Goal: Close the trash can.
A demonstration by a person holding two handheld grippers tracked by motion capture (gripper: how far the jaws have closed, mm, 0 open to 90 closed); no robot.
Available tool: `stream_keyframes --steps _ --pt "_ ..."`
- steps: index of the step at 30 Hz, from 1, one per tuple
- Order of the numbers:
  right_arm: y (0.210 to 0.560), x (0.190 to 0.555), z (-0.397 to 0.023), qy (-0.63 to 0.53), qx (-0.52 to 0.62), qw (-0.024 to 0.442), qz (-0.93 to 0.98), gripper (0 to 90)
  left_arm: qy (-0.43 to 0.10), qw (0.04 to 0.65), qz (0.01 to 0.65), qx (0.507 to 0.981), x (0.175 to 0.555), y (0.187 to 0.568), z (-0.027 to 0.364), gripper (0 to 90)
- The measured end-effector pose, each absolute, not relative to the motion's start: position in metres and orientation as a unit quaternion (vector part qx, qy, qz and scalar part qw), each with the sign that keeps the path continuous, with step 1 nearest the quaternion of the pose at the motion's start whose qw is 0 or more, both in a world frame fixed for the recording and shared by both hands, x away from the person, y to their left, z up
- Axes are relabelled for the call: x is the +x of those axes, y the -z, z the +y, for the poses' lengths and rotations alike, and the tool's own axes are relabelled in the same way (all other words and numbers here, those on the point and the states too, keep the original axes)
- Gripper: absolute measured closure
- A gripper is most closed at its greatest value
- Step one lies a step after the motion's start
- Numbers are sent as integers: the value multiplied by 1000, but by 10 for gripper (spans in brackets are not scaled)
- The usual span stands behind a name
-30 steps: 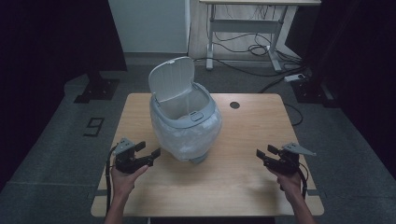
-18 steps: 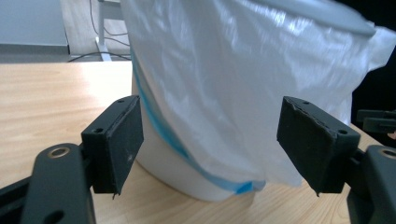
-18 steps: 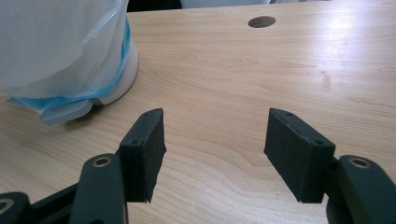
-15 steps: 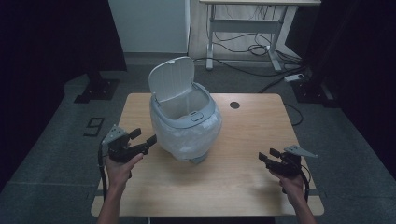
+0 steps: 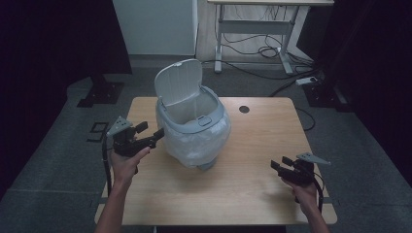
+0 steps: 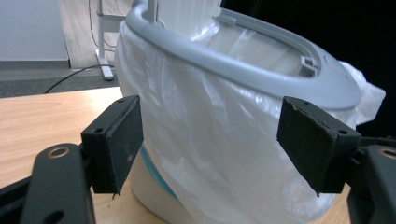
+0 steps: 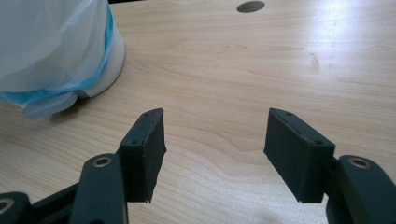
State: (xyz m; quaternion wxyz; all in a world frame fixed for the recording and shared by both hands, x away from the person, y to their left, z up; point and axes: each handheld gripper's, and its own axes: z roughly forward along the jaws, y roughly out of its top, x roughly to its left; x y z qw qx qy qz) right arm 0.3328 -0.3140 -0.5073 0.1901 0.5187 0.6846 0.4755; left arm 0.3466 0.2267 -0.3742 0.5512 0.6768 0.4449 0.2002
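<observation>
Standing on the wooden tabletop point(image 5: 252, 145), a little left of its middle, the white bin point(image 5: 193, 127) has its lid point(image 5: 179, 82) raised upright at the back, and a thin plastic bag point(image 5: 199, 141) hangs over its outside below the grey rim point(image 5: 214, 115). From the high view the left gripper point(image 5: 150, 134) is held just beside the left wall of the bin, above the tabletop, with the jaws apart and pointing at the bag; whether they touch it I cannot tell from there. The left gripper view gives the closer detail: the left gripper point(image 6: 210, 135) has its two black pads point(image 6: 116, 140) spread wide with the bag point(image 6: 210, 140) bulging between them, no pad pressing on it, and the grey rim point(image 6: 233, 70) passing above. That view also shows a blue edge low on the bin body, which the high view hides. The right gripper point(image 5: 279, 165) is low at the right front part of the tabletop, well apart from the bin. In the right gripper view the right gripper point(image 7: 215, 149) has its jaws open with only bare wood between them, the base of the bin point(image 7: 105, 60) at the upper left, and a round hole point(image 7: 251, 6) in the tabletop at the far edge
</observation>
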Motion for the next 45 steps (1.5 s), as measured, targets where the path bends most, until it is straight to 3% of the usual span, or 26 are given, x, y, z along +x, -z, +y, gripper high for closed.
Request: stream_keyframes --steps 31,45 --pt "524 337 -309 -444 525 184 702 370 -246 542 427 681 403 329 220 231" --pt "527 338 -306 -439 523 180 708 368 -258 539 393 699 431 303 200 234"
